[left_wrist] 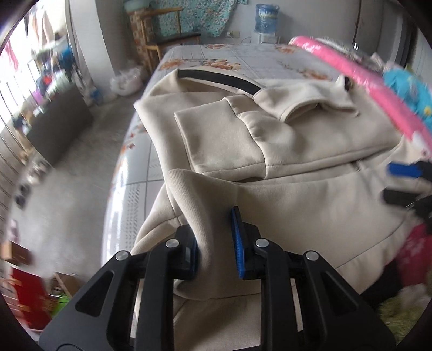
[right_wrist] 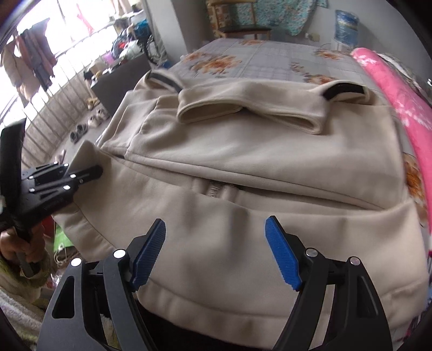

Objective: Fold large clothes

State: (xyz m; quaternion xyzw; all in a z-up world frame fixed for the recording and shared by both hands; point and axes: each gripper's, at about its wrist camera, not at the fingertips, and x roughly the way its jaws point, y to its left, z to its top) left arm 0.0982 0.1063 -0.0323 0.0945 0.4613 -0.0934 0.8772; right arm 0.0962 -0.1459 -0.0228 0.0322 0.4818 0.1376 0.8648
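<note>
One cream jacket lay part-folded on the floral bed, a pink quilt along its far side. The left gripper pinched the jacket's hem corner; the right gripper hovered spread, empty. Beyond stood one wooden chair (blurred) and one water dispenser.

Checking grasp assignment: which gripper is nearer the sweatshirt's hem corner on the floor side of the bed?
Left. The left gripper has that corner of the sweatshirt between its jaws; the right gripper hovers open mid-hem.
</note>
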